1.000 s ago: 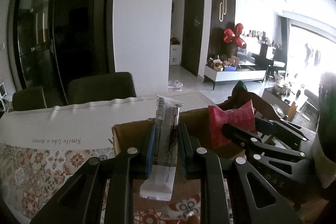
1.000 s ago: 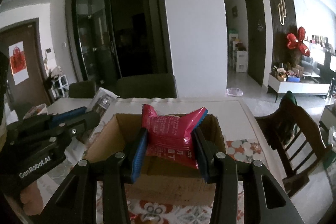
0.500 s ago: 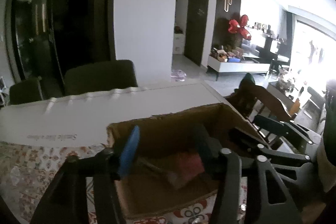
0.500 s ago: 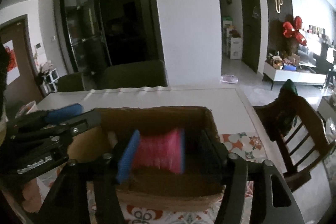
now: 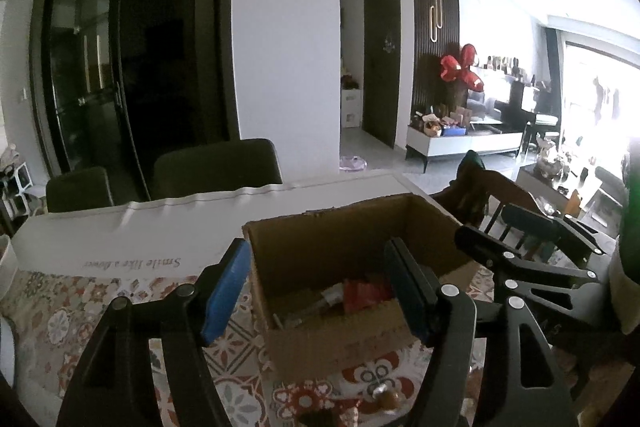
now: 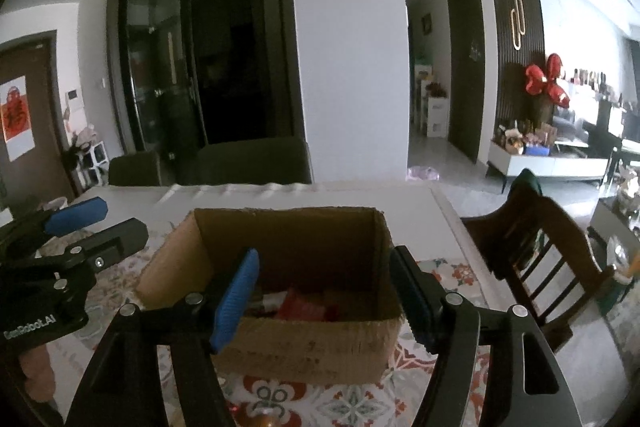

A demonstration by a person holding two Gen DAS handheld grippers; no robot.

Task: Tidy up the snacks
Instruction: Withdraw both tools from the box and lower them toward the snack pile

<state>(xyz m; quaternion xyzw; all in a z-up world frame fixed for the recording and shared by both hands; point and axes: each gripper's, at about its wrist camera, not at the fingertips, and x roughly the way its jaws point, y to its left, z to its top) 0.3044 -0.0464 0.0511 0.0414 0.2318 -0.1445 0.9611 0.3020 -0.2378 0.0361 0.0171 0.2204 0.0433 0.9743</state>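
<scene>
The left gripper [image 5: 320, 285] has its fingers [image 5: 226, 291] spread wide apart with nothing between them; the blue pad sits at lower centre-left of the left wrist view, the dark one at lower centre-right. Through the gap shows the open box [image 5: 340, 339], which fills the lower middle of that view. On its floor lie the snacks: a red packet [image 5: 362, 293] near the middle and a pale wrapper [image 5: 326, 301] just left of it, the two touching or overlapping; more packets in there are too dim to tell apart.

The right gripper [image 6: 324, 297] is likewise spread, holding nothing, its blue pad at lower centre-left and its dark pad at lower centre-right of the right wrist view. Between them the box [image 6: 304, 347] sits in the lower middle, with the red packet [image 6: 302, 309] inside against the near wall.

Each gripper shows in the other's view: the right one [image 5: 532, 259] at the right edge of the left wrist view, the left one [image 6: 86, 223] at the left edge of the right wrist view.

The box stands on a patterned cloth [image 6: 352, 403] covering the bench [image 5: 160, 231]. Dark chairs [image 5: 216, 167] stand behind the bench in mid-frame, and a wooden chair [image 6: 536, 251] stands at its right side.
</scene>
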